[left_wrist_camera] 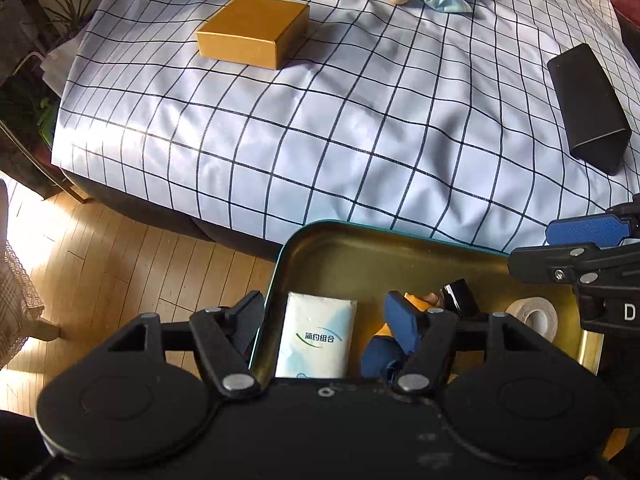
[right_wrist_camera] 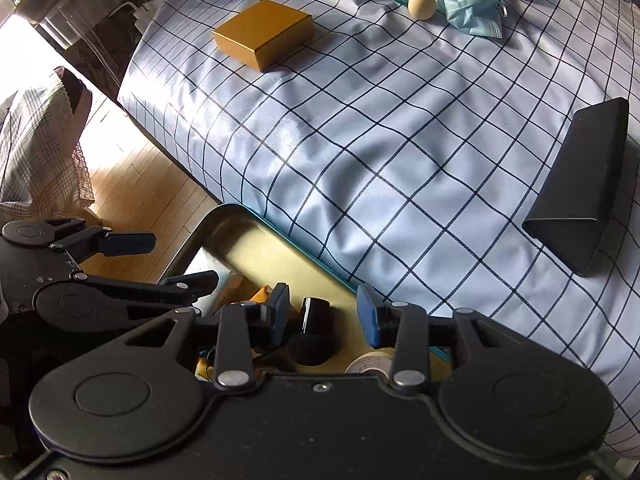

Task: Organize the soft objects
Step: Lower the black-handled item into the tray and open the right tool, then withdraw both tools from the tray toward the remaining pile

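left wrist: white tissue pack (left_wrist_camera: 316,336) in tin (left_wrist_camera: 340,248); left tongs (left_wrist_camera: 324,312) wide, right tongs (right_wrist_camera: 324,316) parted, both empty.

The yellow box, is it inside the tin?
No, the yellow box sits out on the checked sheet, far from the tin near the camera.

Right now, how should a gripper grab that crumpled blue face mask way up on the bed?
Pinch the bunched middle of the face mask, coming straight down from above. It lies crumpled flat on the checked sheet, so folds stick up there. Approach its right side, away from the wooden ball close on its left.
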Motion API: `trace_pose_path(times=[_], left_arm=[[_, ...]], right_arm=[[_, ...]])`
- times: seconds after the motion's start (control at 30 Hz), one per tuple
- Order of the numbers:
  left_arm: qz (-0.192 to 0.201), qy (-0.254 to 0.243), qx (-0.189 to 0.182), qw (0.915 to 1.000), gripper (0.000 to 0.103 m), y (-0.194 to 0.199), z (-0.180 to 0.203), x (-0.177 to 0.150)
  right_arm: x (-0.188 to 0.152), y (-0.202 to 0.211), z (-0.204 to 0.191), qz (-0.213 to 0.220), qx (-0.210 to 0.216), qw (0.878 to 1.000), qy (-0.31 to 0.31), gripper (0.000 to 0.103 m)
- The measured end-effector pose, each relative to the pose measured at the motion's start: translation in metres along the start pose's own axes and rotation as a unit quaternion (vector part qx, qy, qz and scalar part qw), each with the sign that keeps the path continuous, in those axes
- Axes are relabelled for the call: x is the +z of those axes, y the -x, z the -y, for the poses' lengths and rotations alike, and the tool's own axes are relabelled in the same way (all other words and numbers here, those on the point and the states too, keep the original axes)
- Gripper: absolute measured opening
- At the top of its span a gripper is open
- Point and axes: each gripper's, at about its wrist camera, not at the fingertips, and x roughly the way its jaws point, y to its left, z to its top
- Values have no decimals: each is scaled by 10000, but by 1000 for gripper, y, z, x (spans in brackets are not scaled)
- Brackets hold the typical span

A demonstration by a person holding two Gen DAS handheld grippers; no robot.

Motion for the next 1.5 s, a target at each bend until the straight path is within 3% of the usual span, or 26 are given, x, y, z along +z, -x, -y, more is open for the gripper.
trace_pose_path(times=[0.27, 0.43, 0.6, 0.8, 0.97, 1.17, 1.5], left_arm=[[47, 294, 231, 9993, 68, -3, -7, 12], [-19, 420, 332, 9986, 68, -8, -8, 23], [104, 409, 270, 9987, 71, 4, -8, 41], [462, 243, 301, 9982, 76, 29, -9, 78], [650, 340, 223, 9971, 78, 35, -18, 128], [969, 436, 229, 9941, 82, 36, -17, 176], [1039, 606, 264, 9924, 84, 35, -31, 180]], right_arm=[[12, -3, 5, 27, 1, 9997, -258, 40], [26, -4, 22, 118, 97, 9963, -849, 40], [35, -1, 42, 347, -97, 9891, -1425, 41], [45, 10, 60, 691, -349, 9792, -1877, 41], [59, 20, 71, 981, -493, 9716, -2096, 41], [92, 24, 79, 1285, -665, 9654, -2168, 41], [174, -11, 102, 1703, -828, 9444, -2688, 49]])
